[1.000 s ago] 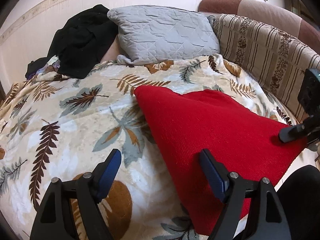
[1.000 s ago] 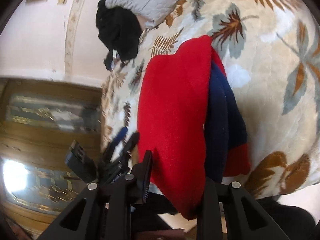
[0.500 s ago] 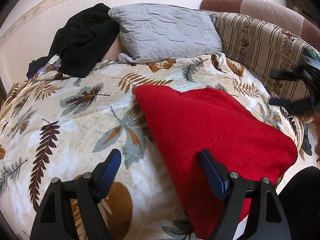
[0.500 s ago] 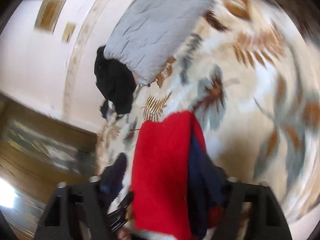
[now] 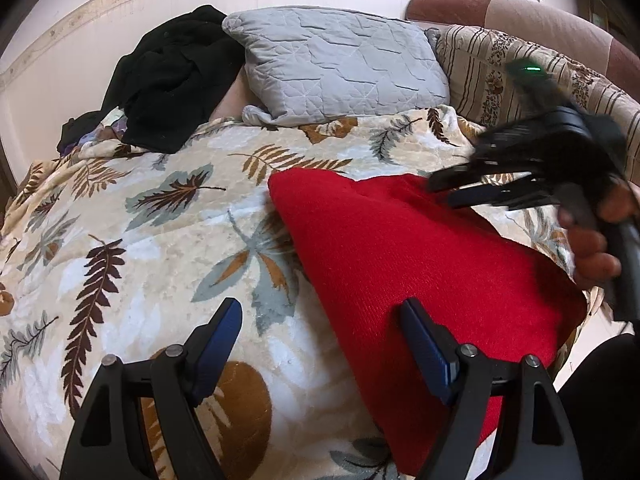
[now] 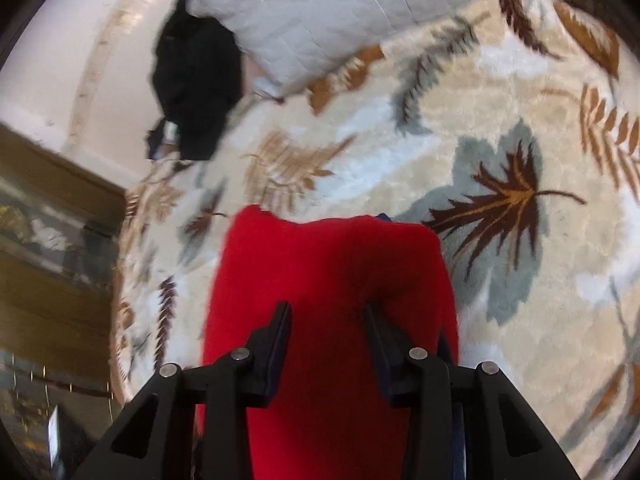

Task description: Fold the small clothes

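Note:
A folded red garment (image 5: 420,264) lies on a leaf-print blanket (image 5: 160,240) on the bed. My left gripper (image 5: 320,320) is open and empty, hovering low over the garment's near left edge. My right gripper (image 5: 444,190), blurred, is held in a hand over the garment's far right side. In the right wrist view the red garment (image 6: 332,276) fills the space under my right gripper (image 6: 326,314), whose jaws stand apart above it. A sliver of dark blue cloth (image 6: 384,216) shows at the garment's far edge.
A grey quilted pillow (image 5: 340,64) and a heap of black clothes (image 5: 176,76) lie at the head of the bed. A striped sofa back (image 5: 520,68) runs along the right. A wooden cabinet (image 6: 52,248) stands beyond the bed's left side.
My right gripper let go of the garment's right corner, rose and swung over to its far side. The garment settled flat. My left gripper stayed put.

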Motion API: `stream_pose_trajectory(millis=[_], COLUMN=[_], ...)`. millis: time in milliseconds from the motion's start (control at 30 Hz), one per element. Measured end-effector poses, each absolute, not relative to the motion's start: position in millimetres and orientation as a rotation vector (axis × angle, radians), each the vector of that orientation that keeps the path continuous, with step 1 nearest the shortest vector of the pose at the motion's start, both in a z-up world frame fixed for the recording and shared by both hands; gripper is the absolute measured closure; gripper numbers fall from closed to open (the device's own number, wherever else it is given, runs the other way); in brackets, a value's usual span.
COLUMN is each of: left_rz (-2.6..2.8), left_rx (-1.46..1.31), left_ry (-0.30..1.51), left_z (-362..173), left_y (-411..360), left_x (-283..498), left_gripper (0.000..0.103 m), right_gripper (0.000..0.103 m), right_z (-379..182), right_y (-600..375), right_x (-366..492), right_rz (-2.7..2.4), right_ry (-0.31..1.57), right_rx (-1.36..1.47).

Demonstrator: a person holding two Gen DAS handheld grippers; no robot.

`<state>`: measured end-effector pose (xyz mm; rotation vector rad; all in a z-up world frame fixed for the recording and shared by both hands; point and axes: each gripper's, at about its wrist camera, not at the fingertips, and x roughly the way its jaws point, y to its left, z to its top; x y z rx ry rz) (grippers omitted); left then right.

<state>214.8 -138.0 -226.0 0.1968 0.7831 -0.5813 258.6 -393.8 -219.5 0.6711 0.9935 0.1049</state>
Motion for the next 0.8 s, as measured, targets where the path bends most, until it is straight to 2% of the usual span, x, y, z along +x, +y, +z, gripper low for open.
stream_pose_trajectory(millis=[200,400,567,633,667,800], left_rz=[-0.579,-0.528,-0.512,-0.514,-0.515,-0.528], left_rx=[0.157,0.334,0.309,0.299,0.300,0.307], left_ry=[0.748,0.778,0.782,0.780,0.774,0.730], left_z=[-213,-231,-222,-218,-216,-204], left_y=[-131,-158,-151,-147,-147,-145], left_x=[209,200,198,194,192,177], left_gripper=[0.021,0.020,0.020,0.020,0.020,0.020], right_gripper=[0.060,0.059,0.059,0.054,0.047,0.045], right_z=[-198,-237,-215,-205,-200,-192], right_y=[-394,-362,-373,-373,-374,-374], right_x=[194,172,155,145,140,127], right_rz=[0.147,0.129,0.127,0.118,0.118,0.125], right_ry=[0.945,1.067,0.982,0.956,0.941,0.907], right_rx=[0.657,0.580,0.634,0.603,0.601,0.616])
